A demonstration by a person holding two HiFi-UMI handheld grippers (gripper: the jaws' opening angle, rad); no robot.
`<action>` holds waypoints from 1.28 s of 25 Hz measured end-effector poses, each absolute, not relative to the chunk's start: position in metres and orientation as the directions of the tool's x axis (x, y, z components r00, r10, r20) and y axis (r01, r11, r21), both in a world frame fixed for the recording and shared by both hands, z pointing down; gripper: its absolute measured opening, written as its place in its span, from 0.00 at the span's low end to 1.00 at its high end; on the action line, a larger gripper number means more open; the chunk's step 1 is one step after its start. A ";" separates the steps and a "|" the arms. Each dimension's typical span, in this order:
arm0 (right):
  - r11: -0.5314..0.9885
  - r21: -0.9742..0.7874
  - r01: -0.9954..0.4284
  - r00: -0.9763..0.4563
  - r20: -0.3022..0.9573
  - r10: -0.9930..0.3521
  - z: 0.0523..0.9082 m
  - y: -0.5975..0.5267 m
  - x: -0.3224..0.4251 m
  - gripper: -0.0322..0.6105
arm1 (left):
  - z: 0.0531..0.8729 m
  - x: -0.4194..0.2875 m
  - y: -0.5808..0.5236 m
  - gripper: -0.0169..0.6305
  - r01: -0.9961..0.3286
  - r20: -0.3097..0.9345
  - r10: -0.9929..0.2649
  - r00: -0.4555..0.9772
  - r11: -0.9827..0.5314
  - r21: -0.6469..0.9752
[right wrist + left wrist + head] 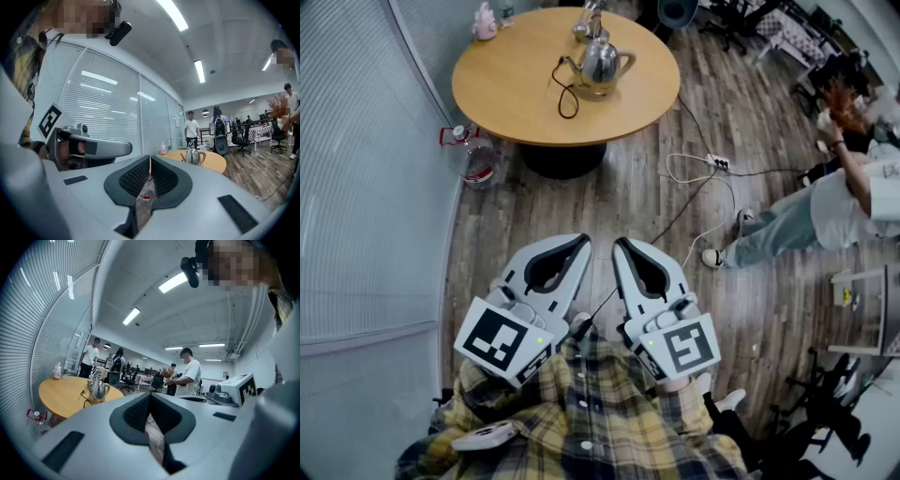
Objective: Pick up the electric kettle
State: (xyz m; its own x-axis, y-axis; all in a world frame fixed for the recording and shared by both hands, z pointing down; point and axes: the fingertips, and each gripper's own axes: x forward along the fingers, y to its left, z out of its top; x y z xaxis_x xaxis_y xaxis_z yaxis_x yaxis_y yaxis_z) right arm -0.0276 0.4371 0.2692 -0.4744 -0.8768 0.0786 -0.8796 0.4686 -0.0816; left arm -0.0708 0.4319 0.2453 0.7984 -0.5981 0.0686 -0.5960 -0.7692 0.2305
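A shiny steel electric kettle (600, 64) stands on a round wooden table (516, 94) far ahead of me, with a black cord (564, 89) lying beside it. Both grippers are held low, close to my plaid shirt, well short of the table. My left gripper (582, 241) is shut with nothing in it, and so is my right gripper (620, 243). In the left gripper view the kettle (99, 390) is small at the left, beyond the shut jaws of the left gripper (150, 394). In the right gripper view the kettle (194, 156) shows just right of the tips of the right gripper (149, 157).
A water bottle (477, 162) with a red cap stands on the floor by the table's left side. A power strip (719, 163) and cables lie on the wood floor to the right. A person (825, 206) crouches at the right. A blind-covered glass wall (366, 187) runs along the left.
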 end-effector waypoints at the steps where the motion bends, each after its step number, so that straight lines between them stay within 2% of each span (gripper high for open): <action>1: 0.468 -0.080 -0.880 -0.473 0.080 -0.877 0.268 0.438 -0.025 0.11 | 0.244 -0.067 0.433 0.03 -0.595 0.069 -0.597 0.799 -0.770 0.231; 20: 0.494 -0.093 -0.864 -0.501 0.081 -0.861 0.273 0.431 0.002 0.11 | 0.251 -0.048 0.429 0.03 -0.633 0.076 -0.636 0.768 -0.737 0.236; 32: 0.488 -0.081 -0.869 -0.494 0.095 -0.864 0.279 0.354 0.002 0.11 | 0.256 -0.048 0.348 0.03 -0.626 0.068 -0.631 0.772 -0.739 0.248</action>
State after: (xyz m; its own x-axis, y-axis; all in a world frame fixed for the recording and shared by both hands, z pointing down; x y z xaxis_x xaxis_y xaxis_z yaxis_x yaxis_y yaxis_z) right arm 0.0021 0.3540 0.2787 -0.4941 -0.8642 0.0953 -0.8691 0.4880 -0.0809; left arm -0.0485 0.3480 0.2561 0.7725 -0.6314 0.0676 -0.6260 -0.7393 0.2481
